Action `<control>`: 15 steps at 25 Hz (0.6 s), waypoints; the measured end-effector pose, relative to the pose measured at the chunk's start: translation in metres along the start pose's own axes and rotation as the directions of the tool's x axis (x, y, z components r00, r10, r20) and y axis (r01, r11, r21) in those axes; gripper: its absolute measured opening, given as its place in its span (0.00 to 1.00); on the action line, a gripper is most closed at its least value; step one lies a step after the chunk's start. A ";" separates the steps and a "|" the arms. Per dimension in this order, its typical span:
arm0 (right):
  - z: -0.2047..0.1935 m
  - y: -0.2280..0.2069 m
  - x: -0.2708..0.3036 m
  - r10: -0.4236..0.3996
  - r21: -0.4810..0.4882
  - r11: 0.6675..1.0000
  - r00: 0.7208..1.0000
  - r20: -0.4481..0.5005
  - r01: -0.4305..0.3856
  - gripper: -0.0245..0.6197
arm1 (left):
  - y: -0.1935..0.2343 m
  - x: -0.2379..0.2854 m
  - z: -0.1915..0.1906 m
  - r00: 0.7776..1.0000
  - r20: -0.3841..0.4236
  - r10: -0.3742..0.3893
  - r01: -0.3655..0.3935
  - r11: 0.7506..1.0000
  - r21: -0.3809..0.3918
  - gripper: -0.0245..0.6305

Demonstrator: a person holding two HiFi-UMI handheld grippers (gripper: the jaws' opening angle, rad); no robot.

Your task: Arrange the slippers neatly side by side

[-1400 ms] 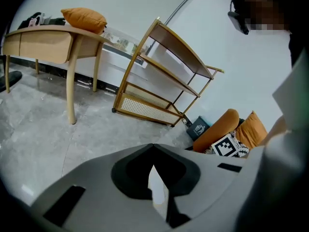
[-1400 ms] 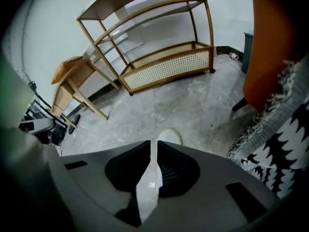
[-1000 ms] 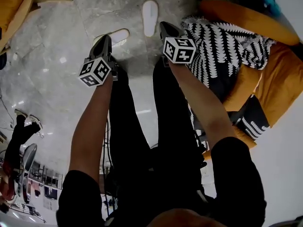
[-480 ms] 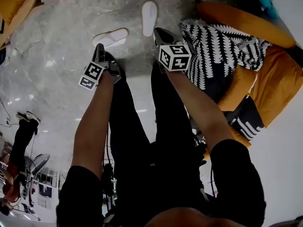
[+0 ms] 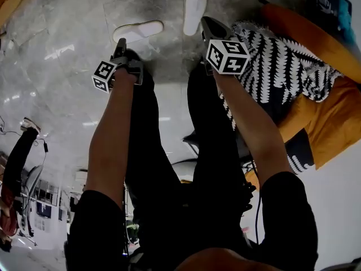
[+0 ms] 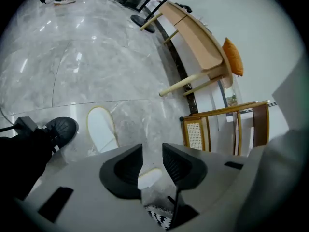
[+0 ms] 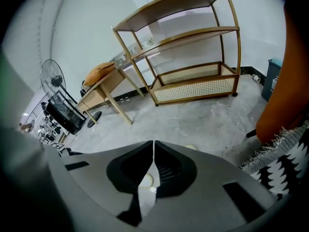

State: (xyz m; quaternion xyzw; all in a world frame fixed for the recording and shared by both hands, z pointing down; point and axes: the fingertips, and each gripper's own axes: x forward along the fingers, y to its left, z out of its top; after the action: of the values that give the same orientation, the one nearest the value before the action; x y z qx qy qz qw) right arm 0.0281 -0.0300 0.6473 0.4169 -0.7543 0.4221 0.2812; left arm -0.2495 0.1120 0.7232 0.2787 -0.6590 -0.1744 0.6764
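Grey veined marble floor, glossy enough to catch the lights, carries two flat white slippers with rounded toes. The crosswise slipper point(image 5: 138, 31) lies sideways and the lengthwise slipper point(image 5: 195, 11) points away, so the two are apart and at an angle. The left gripper point(image 5: 120, 45) hangs just short of the crosswise one; its jaws have just been opening and stand spread with nothing pinched. Its own view shows what the head view cannot: the lengthwise slipper point(image 6: 150, 177) through the gap, the crosswise slipper point(image 6: 101, 129) off to one side beside a black shoe point(image 6: 60, 129). The right gripper point(image 5: 206, 22), pressed together and empty, sits just beside the lengthwise slipper. A fringed black-and-white throw point(image 5: 282, 61) drapes an orange cushion point(image 5: 324, 117). Only the right gripper view shows a wooden, rattan-fronted shelf point(image 7: 193, 88).
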 end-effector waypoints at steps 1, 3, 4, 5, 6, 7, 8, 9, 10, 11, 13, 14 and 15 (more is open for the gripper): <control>-0.003 -0.002 0.009 0.001 -0.007 1.000 1.000 -0.004 -0.001 0.10 | 0.010 0.009 0.001 1.000 -0.016 0.016 -0.016 1.000 0.002 0.26; -0.009 -0.006 0.027 0.002 -0.014 1.000 1.000 -0.012 -0.002 0.10 | 0.032 0.026 0.003 0.997 -0.044 0.058 -0.057 0.998 0.016 0.26; -0.013 -0.009 0.035 0.001 -0.013 1.000 1.000 -0.017 -0.001 0.10 | 0.044 0.035 0.004 0.995 -0.058 0.082 -0.080 0.996 0.028 0.26; -0.017 -0.012 0.043 -0.002 -0.010 1.000 1.000 -0.019 0.002 0.10 | 0.055 0.045 0.005 0.992 -0.073 0.105 -0.102 0.994 0.041 0.26; -0.020 -0.015 0.051 -0.004 -0.007 1.000 1.000 -0.020 0.004 0.10 | 0.065 0.055 0.007 0.988 -0.085 0.126 -0.122 0.991 0.053 0.26; -0.022 -0.017 0.058 -0.006 -0.005 1.000 1.000 -0.018 0.005 0.10 | 0.074 0.064 0.010 0.985 -0.092 0.147 -0.142 0.988 0.060 0.26; -0.024 -0.020 0.065 -0.005 -0.005 1.000 1.000 -0.018 0.005 0.10 | 0.084 0.072 0.012 0.981 -0.094 0.168 -0.163 0.985 0.061 0.26; -0.028 -0.022 0.070 -0.005 -0.006 1.000 1.000 -0.021 0.005 0.10 | 0.093 0.078 0.014 0.977 -0.095 0.190 -0.185 0.981 0.058 0.26; -0.033 -0.025 0.075 -0.008 -0.009 1.000 1.000 -0.027 0.007 0.10 | 0.104 0.084 0.016 0.973 -0.099 0.209 -0.205 0.977 0.050 0.28; -0.038 -0.028 0.079 -0.013 -0.010 1.000 0.999 -0.034 0.013 0.10 | 0.113 0.089 0.017 0.968 -0.107 0.227 -0.224 0.974 0.038 0.29; -0.046 -0.034 0.085 -0.026 -0.004 1.000 0.999 -0.047 0.026 0.10 | 0.130 0.098 0.017 0.956 -0.140 0.256 -0.257 0.966 0.018 0.30; -0.049 -0.037 0.086 -0.032 -0.002 1.000 0.998 -0.052 0.032 0.10 | 0.136 0.102 0.015 0.950 -0.161 0.269 -0.270 0.963 0.013 0.30; -0.052 -0.039 0.088 -0.035 -0.003 0.999 0.998 -0.056 0.035 0.10 | 0.140 0.106 0.012 0.943 -0.181 0.280 -0.282 0.959 0.011 0.30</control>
State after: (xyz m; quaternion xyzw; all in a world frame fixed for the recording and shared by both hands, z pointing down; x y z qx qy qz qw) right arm 0.0222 -0.0308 0.7560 0.4178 -0.7392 0.4276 0.3100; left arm -0.2727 0.1560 0.8927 0.1914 -0.6267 -0.0552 0.7534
